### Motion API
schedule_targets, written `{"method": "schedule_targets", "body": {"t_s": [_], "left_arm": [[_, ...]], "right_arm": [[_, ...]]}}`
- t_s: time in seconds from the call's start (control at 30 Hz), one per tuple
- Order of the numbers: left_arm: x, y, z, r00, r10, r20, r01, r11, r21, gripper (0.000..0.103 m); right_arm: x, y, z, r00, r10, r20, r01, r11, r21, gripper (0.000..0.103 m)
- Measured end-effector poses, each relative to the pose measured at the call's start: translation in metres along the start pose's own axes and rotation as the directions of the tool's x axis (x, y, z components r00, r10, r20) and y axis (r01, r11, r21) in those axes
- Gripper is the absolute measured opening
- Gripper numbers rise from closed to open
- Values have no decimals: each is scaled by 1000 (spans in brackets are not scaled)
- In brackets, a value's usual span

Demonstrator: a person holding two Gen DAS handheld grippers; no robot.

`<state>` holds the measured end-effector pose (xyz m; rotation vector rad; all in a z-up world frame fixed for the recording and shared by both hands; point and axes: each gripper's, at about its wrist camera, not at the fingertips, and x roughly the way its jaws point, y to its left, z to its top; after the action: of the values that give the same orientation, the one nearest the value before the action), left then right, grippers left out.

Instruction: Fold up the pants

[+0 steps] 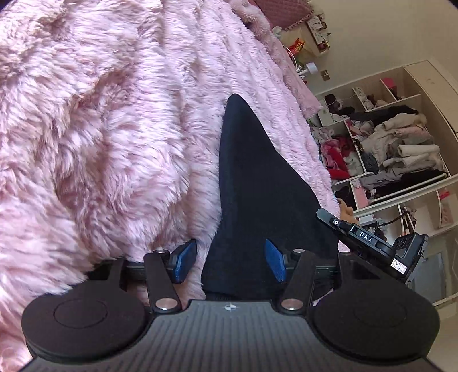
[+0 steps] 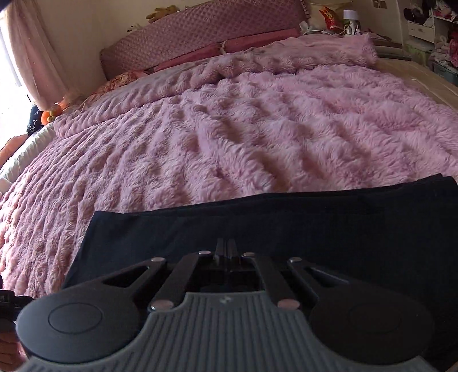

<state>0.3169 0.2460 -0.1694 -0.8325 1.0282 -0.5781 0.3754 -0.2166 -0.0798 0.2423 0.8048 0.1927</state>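
Dark navy pants point(image 1: 257, 186) lie flat on a fluffy pink blanket point(image 1: 100, 128) covering a bed. In the left wrist view they taper away to a point. My left gripper point(image 1: 230, 263) is open just above their near end. Its right blue pad point(image 1: 276, 264) is over the dark cloth and its left pad point(image 1: 186, 263) is over the blanket. In the right wrist view the pants point(image 2: 286, 229) stretch across the foreground. My right gripper point(image 2: 226, 249) hovers low over them, shut; whether cloth is pinched is hidden. Its black body point(image 1: 369, 240) shows at the pants' right edge.
An open wardrobe point(image 1: 400, 148) stuffed with piled clothes stands to the right of the bed. A padded headboard point(image 2: 200, 28) and pillows are at the far end, with a cluttered nightstand point(image 2: 340, 20) beside them. A curtain point(image 2: 31, 57) hangs at the left.
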Motion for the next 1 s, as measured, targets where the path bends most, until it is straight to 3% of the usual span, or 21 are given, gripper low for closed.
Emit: {"method": "schedule_targets", "body": {"t_s": [0.17,0.27,0.3,0.33,0.43,0.6,0.67,0.7,0.77,0.8,0.87,0.9,0.93,1.0], "left_arm": [[4,20,5,992,-108,70,113,991,-66,64],[10,23,0,990,-124,67,130,988,-87,45],[10,25,-2,990,-130,57,136,985,-107,31],[10,29,-3,988,-143,52,149,978,-147,25],[9,35,-10,980,-167,106,187,957,-221,22],[9,12,-10,992,-63,113,83,980,-182,16],[3,1,-13,990,-30,140,52,986,-157,9],[0,-8,-16,987,-1,161,21,992,-124,9],[-8,-30,-22,979,47,198,-33,997,-73,9],[-11,-41,-25,976,39,214,-27,998,-62,8],[-19,-66,-29,969,14,245,-5,999,-40,8],[-21,-80,-30,965,16,261,-10,1000,-23,8],[-23,-98,-31,961,23,274,-24,1000,0,8],[-24,-130,-32,957,47,285,-61,997,40,8]], "right_arm": [[33,20,3,987,-143,71,153,972,-177,0],[39,27,-8,984,-176,39,180,962,-204,0],[34,27,-12,984,-173,36,177,963,-204,0],[27,28,-18,986,-165,31,168,965,-201,0],[5,30,-38,993,-118,5,117,971,-209,0],[-39,36,-78,993,-57,-102,26,960,-279,0],[-60,34,-85,993,-29,-118,-7,958,-288,0],[-74,28,-85,996,8,-89,-31,964,-265,0],[-105,9,-79,995,63,72,-44,970,-240,0],[-121,-5,-72,984,33,176,7,975,-223,3],[-135,-27,-57,965,-92,247,135,977,-166,13],[-141,-43,-47,945,-156,287,200,971,-132,13],[-146,-59,-41,931,-170,323,212,972,-102,13],[-154,-92,-40,903,-122,412,159,986,-58,13]]}}
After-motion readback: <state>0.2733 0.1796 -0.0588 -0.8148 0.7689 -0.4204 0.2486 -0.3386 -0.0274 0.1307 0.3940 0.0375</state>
